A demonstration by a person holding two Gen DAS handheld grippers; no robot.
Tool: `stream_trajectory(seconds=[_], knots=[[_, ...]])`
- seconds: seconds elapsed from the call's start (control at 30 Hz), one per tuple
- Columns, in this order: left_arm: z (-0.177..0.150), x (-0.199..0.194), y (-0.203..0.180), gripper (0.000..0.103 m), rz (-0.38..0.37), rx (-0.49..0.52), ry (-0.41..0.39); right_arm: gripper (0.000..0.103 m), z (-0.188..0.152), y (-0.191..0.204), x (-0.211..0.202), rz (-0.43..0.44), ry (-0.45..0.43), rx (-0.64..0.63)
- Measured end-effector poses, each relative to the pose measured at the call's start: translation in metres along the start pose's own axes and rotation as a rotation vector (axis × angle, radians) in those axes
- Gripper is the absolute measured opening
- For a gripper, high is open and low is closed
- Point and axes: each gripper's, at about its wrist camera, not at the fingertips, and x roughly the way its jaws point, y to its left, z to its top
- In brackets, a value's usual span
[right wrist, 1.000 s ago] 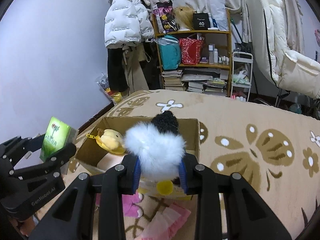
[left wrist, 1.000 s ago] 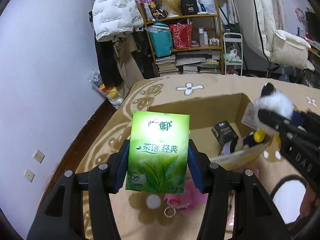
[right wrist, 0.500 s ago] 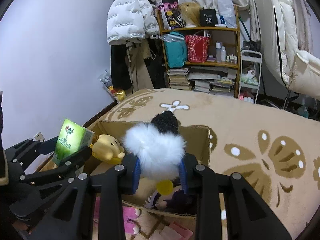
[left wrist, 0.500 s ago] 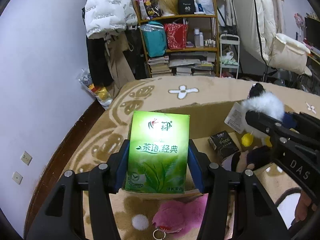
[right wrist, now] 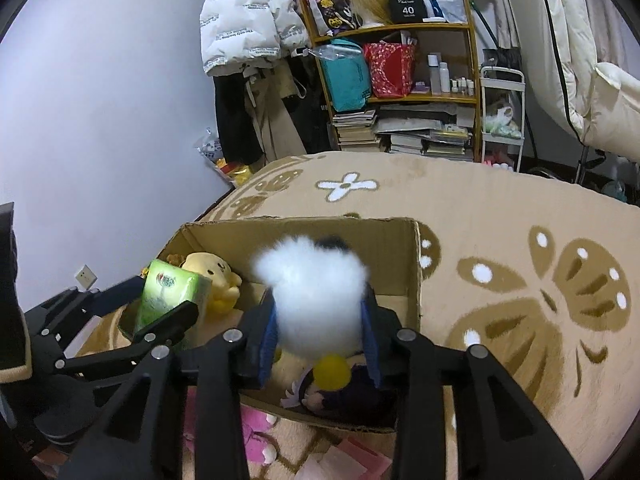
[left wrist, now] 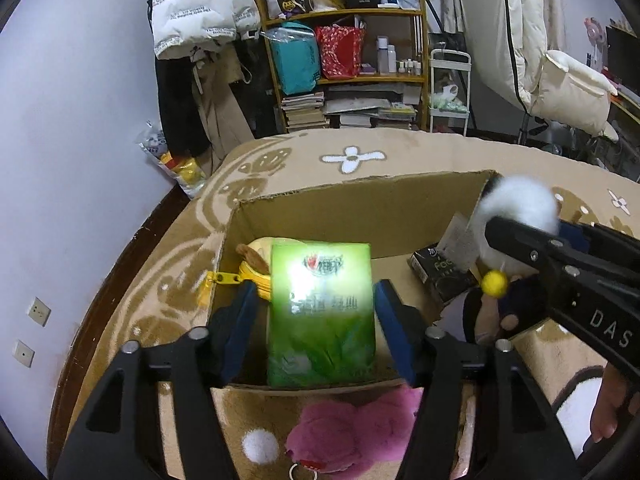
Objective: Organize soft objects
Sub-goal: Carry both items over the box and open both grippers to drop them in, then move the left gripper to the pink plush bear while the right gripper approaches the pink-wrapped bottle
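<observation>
My left gripper (left wrist: 316,320) is open over the near left of the cardboard box (left wrist: 360,208). A green tissue pack (left wrist: 322,312) sits between its spread pads, with a gap on each side. The pack also shows in the right wrist view (right wrist: 168,300). My right gripper (right wrist: 318,328) is shut on a white fluffy plush toy (right wrist: 312,300) with a black top and yellow ball, held over the box (right wrist: 416,264). A yellow plush (right wrist: 214,276) lies inside at the left.
A pink plush (left wrist: 352,436) lies on the tan patterned carpet (left wrist: 400,152) in front of the box. A black packet (left wrist: 438,276) and a dark plush (right wrist: 344,396) lie inside the box. A cluttered shelf (left wrist: 352,60) stands behind, and a wall is at the left.
Both grippers have moved forward over the box. My left gripper has opened, and the green tissue pack now sits loose between its pads, lower in the box.
</observation>
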Motion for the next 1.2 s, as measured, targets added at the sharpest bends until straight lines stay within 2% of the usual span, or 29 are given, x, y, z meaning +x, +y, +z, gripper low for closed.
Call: stream_trajectory(seconds=[0.13,0.2,0.37,0.47,0.93,1.2], knots=[[0.0,-0.009,0.0,0.074,0.006,0.016,-0.024,0.055,-0.003,-0.002,-0.006,0.009,-0.002,0.019],[0.0,-0.014,0.001,0.081,0.014,0.012,-0.031,0.06,-0.004,-0.001,-0.01,0.002,-0.007,0.022],[-0.001,-0.028,0.005,0.085,0.014,0.008,-0.039,0.079,-0.006,-0.004,-0.024,-0.004,-0.024,0.057],[-0.004,-0.039,0.008,0.094,0.036,0.006,-0.052,0.086,-0.007,-0.005,-0.032,-0.006,-0.03,0.078],[-0.034,-0.081,0.025,0.097,0.075,-0.076,-0.027,0.088,-0.035,0.01,-0.069,-0.045,0.018,0.068],[-0.052,-0.095,0.038,0.097,0.062,-0.156,0.0,0.088,-0.055,0.02,-0.075,-0.077,0.061,0.062]])
